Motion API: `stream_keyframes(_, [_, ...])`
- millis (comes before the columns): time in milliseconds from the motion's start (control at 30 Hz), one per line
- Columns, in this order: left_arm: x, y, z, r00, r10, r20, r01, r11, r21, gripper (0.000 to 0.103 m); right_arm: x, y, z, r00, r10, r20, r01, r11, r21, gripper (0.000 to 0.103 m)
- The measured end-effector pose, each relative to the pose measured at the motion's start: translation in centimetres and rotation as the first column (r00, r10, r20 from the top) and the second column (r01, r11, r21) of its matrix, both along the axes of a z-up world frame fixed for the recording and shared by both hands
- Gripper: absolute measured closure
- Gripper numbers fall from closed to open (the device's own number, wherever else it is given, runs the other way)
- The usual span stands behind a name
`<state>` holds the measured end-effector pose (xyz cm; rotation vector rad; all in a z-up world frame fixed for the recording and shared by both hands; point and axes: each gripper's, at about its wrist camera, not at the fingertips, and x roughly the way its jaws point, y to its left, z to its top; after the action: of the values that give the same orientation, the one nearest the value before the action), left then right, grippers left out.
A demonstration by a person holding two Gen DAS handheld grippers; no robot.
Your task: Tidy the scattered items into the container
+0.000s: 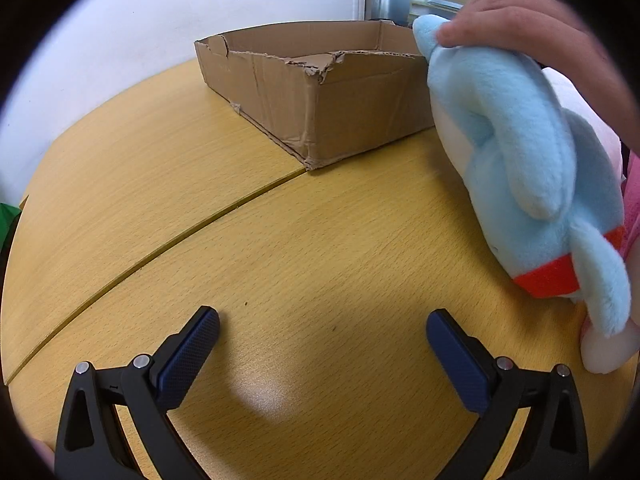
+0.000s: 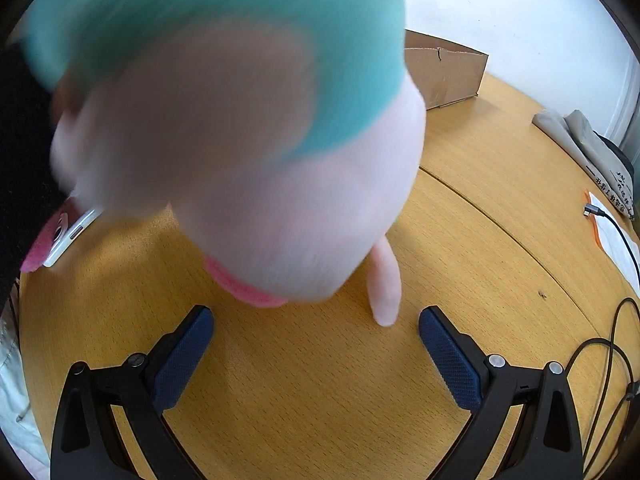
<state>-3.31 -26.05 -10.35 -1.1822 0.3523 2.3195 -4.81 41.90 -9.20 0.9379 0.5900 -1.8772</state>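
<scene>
A light blue plush toy point(image 1: 516, 152) with a red band lies at the right of the wooden table, and a bare hand point(image 1: 532, 28) rests on its top end. A pink plush shows behind it. In the right wrist view the same blue and pale pink plush point(image 2: 248, 152) is blurred and fills the upper left. An open cardboard box point(image 1: 320, 96) stands at the back of the table; it also shows in the right wrist view point(image 2: 444, 72). My left gripper point(image 1: 322, 336) is open and empty, left of the toy. My right gripper point(image 2: 316, 332) is open and empty, just in front of the plush.
The table point(image 1: 200, 208) has a seam running across it. In the right wrist view a phone in a pink case point(image 2: 60, 236) lies at the left. Grey cloth point(image 2: 580, 140), papers point(image 2: 616, 236) and black cables point(image 2: 612, 364) lie at the right edge.
</scene>
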Motion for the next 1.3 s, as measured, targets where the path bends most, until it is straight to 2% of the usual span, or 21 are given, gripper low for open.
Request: stream_keyframes(1300, [0.33,-0.26,-0.12,1.000,0.000,-0.001,0.000,1.000,-0.001,0.000,-0.10,0.00,0.20,1.000,0.007,0.000,-0.007,1.000,-0.001,0.000])
